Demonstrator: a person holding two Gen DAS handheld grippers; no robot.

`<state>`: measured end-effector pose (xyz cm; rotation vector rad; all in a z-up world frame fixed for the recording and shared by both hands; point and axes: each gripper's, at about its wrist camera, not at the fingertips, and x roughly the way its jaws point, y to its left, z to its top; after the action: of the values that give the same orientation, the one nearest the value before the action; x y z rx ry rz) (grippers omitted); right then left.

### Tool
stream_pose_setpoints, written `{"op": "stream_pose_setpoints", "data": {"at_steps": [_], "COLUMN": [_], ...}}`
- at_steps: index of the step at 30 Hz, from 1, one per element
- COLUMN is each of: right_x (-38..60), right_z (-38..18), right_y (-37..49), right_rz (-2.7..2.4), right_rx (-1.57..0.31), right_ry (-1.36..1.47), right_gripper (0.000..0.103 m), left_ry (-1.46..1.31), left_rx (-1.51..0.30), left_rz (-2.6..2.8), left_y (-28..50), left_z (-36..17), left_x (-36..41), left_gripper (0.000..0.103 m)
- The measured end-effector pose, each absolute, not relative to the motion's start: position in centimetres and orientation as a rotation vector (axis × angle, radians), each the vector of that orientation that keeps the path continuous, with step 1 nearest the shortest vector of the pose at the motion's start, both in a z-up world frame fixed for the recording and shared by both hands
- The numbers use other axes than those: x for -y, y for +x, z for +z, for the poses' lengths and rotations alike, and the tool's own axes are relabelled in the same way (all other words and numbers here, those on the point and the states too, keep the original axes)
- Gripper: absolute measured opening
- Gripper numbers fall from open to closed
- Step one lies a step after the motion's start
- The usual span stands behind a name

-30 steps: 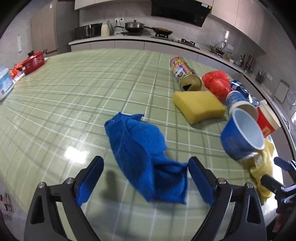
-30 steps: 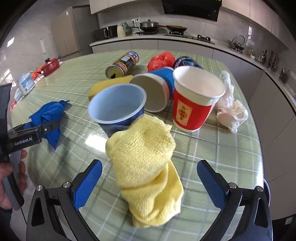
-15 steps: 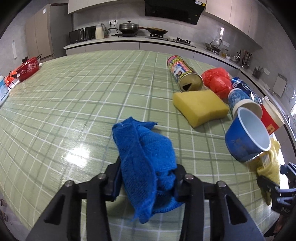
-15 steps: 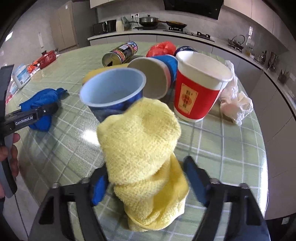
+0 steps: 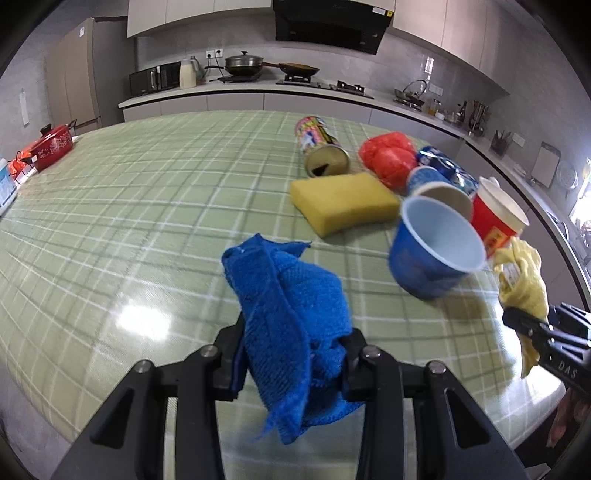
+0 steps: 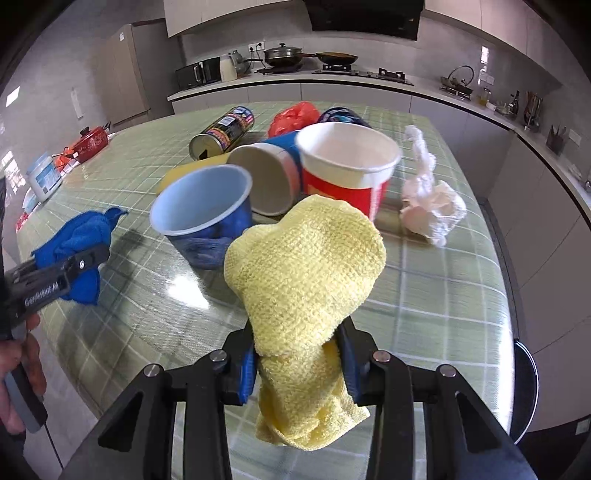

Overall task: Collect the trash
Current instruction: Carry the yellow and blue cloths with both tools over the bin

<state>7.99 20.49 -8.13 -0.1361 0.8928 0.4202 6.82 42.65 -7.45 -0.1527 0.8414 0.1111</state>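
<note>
Spreading under everything, the green checked counter (image 5: 147, 192) carries a tilted blue plastic cup (image 6: 201, 214). Left claw (image 5: 291, 358) pinches a crumpled blue cloth (image 5: 288, 314) above it; right claw (image 6: 295, 365) pinches a yellow knitted cloth (image 6: 303, 266).

A home kitchen: stove (image 5: 295, 75), range hood (image 5: 330, 27), countertop (image 5: 258, 92), microwave (image 5: 154, 77).

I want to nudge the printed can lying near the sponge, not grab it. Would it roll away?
The printed can lies on its side, so a sideways nudge would probably roll it. Its open end suggests it is empty and light. The yellow sponge just in front might stop it.
</note>
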Motion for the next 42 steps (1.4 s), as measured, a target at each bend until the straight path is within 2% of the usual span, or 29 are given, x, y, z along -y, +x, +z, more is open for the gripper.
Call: {"op": "stream_pose_setpoints", "data": {"at_steps": [21, 32, 42], "right_x": [-11.9, -1.0, 10.4], "right_z": [-5.4, -5.0, -7.3], "right_y": [5.2, 4.5, 4.8], "right_rz": [0.339, 0.263, 0.225], "right_rx": [-0.820, -0.818, -0.868], "right_ry": [-0.045, 0.014, 0.032], "right_gripper": [0.040, 0.040, 0.040], "left_ry": [-0.099, -0.049, -0.004], "left_rx": [-0.801, -0.796, -0.836], "left_rz": [0.014, -0.083, -0.196], "left_y": [4.1, 4.5, 5.8], "left_z": [-4.5, -3.5, -4.5], "left_x": [-32.7, -21.5, -9.7], "left_gripper": [0.038, 0.038, 0.038]}}
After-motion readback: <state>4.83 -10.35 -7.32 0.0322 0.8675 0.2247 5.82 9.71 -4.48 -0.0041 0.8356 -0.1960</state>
